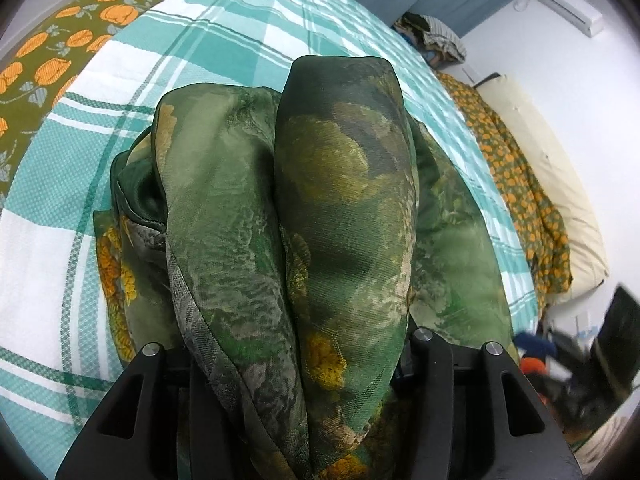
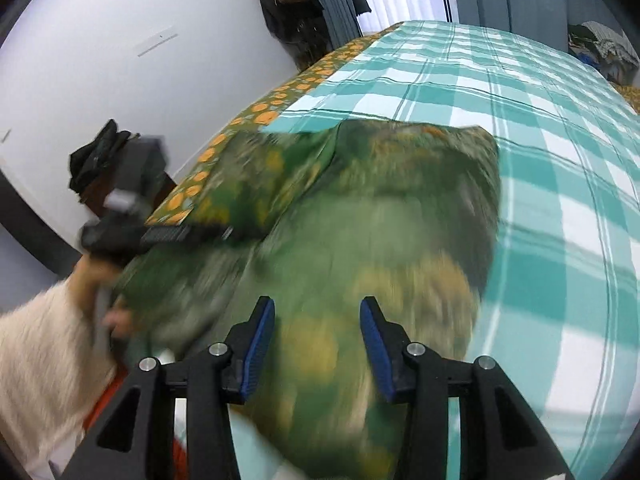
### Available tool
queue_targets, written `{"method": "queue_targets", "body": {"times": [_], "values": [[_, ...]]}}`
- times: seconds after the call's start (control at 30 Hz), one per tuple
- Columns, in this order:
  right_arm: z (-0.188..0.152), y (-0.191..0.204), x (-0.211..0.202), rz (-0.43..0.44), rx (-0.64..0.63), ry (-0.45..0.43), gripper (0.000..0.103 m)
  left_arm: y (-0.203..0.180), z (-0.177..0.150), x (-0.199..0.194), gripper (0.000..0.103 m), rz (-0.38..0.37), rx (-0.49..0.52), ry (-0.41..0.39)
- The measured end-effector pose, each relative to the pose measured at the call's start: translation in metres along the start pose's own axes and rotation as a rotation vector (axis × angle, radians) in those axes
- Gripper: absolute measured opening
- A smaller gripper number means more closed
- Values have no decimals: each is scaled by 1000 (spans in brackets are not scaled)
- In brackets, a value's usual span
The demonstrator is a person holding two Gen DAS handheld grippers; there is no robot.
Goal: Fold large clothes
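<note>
Fabric drapes over both fingers of the left gripper [image 1: 340, 208], so whether its jaws are spread or pinching cannot be told; the green floral garment [image 1: 452, 248] hides them entirely. Right gripper [image 2: 316, 344] hangs spread and empty just above the same garment, which lies bunched on the checked bedspread [image 2: 540, 128] near the orange-patterned edge [image 2: 260, 116]. Risk 1: the sheer, slippery-looking cloth may slide off the left fingers if they tilt, undoing the fold. Risk 2: the right view is blurred, and a hurried grasp could catch 2 layers, leaving creases. Risk 3: the bundle may slip over the bed edge.
</note>
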State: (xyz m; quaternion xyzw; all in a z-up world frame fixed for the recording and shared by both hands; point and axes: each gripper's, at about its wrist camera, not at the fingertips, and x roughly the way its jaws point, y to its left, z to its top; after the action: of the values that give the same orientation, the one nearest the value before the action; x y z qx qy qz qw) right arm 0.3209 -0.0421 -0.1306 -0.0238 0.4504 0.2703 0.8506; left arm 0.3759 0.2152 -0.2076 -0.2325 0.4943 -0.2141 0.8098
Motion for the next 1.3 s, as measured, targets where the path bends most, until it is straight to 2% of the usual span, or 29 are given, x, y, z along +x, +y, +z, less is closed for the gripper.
{"method": "queue_targets", "body": {"times": [0.13,0.3,0.4,0.73,1.0,1.1,1.2,1.3], "values": [[-22,3,3,-42,-41,-12,45,-1,-2,0,50,10,1,-4],[-25,-1,28,-62,-82,10,46,-5,-2,1,50,25,3,-1],[-31,-2,33,-64,-85,-7,46,-7,-2,2,51,28,3,-3],[-32,3,29,-87,-92,-19,46,-7,-3,3,51,22,-6,-8],[-29,17,4,-128,-63,-77,46,-1,-4,0,52,5,-21,-13],[-20,33,-6,-84,-85,-114,47,-5,-3,-3,54,16,-27,-9],[-9,52,-8,-39,-135,-131,47,-11,0,-11,60,24,-50,0],[-1,56,-6,-5,-125,-126,47,-13,4,-31,63,-12,-92,-5]]}}
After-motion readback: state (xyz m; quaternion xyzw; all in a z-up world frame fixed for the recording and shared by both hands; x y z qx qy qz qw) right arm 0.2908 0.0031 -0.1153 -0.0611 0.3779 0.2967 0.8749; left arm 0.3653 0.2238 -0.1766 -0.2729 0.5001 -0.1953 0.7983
